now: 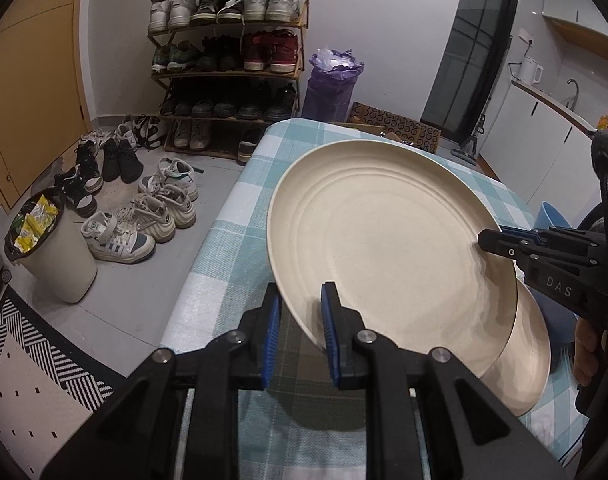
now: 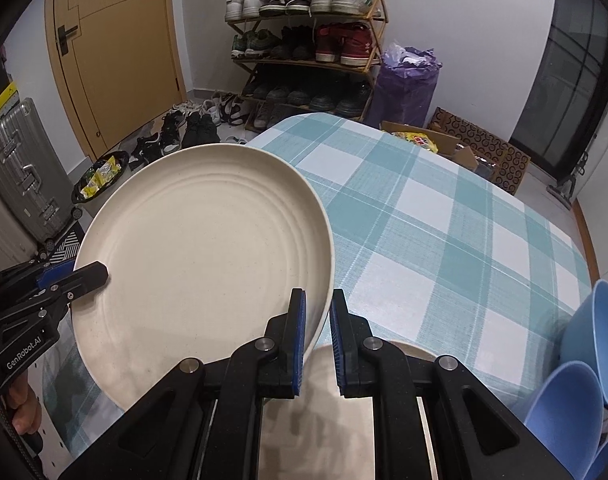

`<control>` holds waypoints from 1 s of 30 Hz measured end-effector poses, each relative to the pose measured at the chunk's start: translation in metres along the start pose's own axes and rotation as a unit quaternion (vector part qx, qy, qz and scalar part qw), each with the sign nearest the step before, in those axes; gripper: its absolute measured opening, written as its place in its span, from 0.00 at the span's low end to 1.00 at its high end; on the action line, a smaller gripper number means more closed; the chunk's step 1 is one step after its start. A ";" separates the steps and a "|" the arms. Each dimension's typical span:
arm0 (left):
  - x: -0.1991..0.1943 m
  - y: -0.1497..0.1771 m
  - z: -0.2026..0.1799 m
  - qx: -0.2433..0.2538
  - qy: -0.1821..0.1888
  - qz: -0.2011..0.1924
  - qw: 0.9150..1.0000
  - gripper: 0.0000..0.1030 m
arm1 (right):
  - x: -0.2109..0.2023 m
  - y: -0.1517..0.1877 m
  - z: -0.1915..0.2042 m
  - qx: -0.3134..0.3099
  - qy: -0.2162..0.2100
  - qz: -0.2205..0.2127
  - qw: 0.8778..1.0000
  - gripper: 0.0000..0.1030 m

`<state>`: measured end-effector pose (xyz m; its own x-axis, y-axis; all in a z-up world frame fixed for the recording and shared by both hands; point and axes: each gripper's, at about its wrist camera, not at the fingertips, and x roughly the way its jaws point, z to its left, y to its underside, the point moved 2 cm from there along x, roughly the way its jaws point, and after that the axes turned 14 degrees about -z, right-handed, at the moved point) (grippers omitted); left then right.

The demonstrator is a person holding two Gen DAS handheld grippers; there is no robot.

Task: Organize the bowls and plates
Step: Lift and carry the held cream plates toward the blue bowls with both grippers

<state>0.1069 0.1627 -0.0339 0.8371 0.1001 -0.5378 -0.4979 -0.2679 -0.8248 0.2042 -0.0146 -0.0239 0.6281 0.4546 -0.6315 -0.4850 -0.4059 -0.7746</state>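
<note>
A large cream plate (image 1: 384,240) is held tilted above the checked tablecloth; it also shows in the right wrist view (image 2: 200,264). My left gripper (image 1: 302,332) straddles its near rim with a gap at the pads. My right gripper (image 2: 318,344) straddles the opposite rim and also shows at the right of the left wrist view (image 1: 500,244). The left gripper shows at the left of the right wrist view (image 2: 84,276), closed on the rim. A second cream plate (image 1: 528,360) lies on the table under the lifted one. Blue bowls (image 2: 584,380) stand at the right.
The table with the teal checked cloth (image 2: 444,220) fills the middle. Beyond it stand a shoe rack (image 1: 228,60), loose shoes on the floor (image 1: 144,216), a white bin (image 1: 52,256), a purple bag (image 1: 332,84) and cardboard boxes (image 2: 484,152). A silver suitcase (image 2: 20,172) stands left.
</note>
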 end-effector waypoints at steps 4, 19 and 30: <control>-0.004 -0.003 -0.010 0.010 0.007 -0.002 1.000 0.17 | -0.015 0.003 -0.009 0.006 0.009 -0.007 1.000 0.12; -0.018 -0.002 -0.055 0.050 0.036 -0.009 0.998 0.17 | -0.068 0.027 -0.043 0.040 0.037 -0.029 0.998 0.12; -0.021 0.007 -0.085 0.076 0.053 -0.003 0.996 0.17 | -0.093 0.050 -0.061 0.061 0.057 -0.032 0.996 0.12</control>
<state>0.1049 0.0772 -0.0136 0.8550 -0.0029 -0.5186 -0.5152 -0.1183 -0.8488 0.1584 -0.1251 -0.0022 0.7215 0.3807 -0.5784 -0.5080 -0.2767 -0.8157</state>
